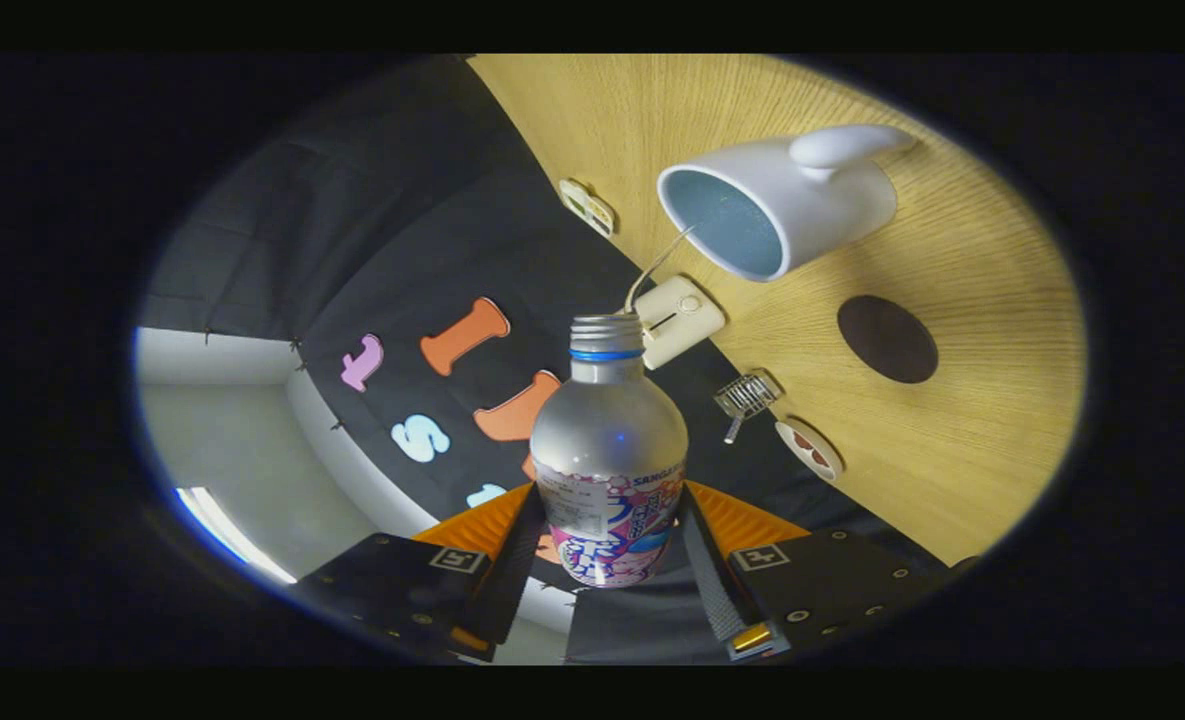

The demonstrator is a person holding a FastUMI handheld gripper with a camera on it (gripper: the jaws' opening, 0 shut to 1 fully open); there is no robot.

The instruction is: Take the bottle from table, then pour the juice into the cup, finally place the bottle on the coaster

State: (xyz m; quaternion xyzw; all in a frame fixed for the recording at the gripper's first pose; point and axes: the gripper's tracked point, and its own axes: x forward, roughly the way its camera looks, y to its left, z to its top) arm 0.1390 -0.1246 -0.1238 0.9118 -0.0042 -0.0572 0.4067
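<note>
Gripper clamped on bottle, both fingers pressing its labelled body; bottle is tilted, cap off. Cup sits beyond the neck, to its right, coaster beside it. Suggest bringing the mouth over the rim, then tipping slowly.

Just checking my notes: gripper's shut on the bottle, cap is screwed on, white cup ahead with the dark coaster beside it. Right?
Not quite: the gripper view shows the bottle has no cap, its threaded neck open. The rest holds: gripper shut on it, white cup ahead, dark coaster beside it.
</note>
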